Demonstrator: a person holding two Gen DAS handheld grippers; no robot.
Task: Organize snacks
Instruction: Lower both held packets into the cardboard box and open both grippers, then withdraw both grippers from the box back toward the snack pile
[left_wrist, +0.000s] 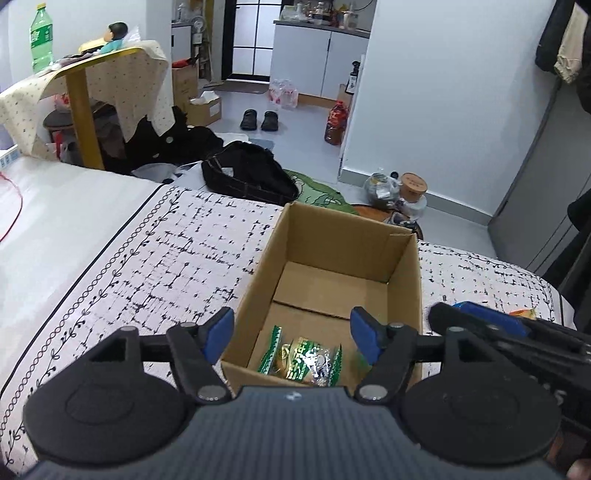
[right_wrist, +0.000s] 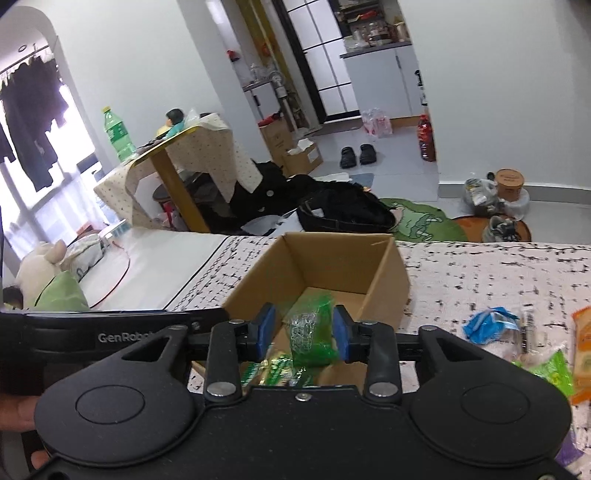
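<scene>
An open cardboard box (left_wrist: 402, 266) stands on the patterned bedspread and also shows in the right wrist view (right_wrist: 384, 273). A green and silver snack packet (left_wrist: 306, 360) lies on its floor near the front wall. My left gripper (left_wrist: 291, 336) is open and empty, held over the box's near end. My right gripper (right_wrist: 304, 332) is partly open around a green snack packet (right_wrist: 310, 332) over the box, with its blue pads at the packet's sides. A second green packet (right_wrist: 273, 371) lies in the box below it. The right gripper's body shows at the right of the left wrist view (left_wrist: 498, 332).
Loose snacks lie on the bedspread right of the box: a blue packet (right_wrist: 487, 323), a green one (right_wrist: 554, 369), an orange one (right_wrist: 583, 354). Beyond the bed edge are a black bag (left_wrist: 247, 177), a covered table (left_wrist: 92, 85) and floor clutter.
</scene>
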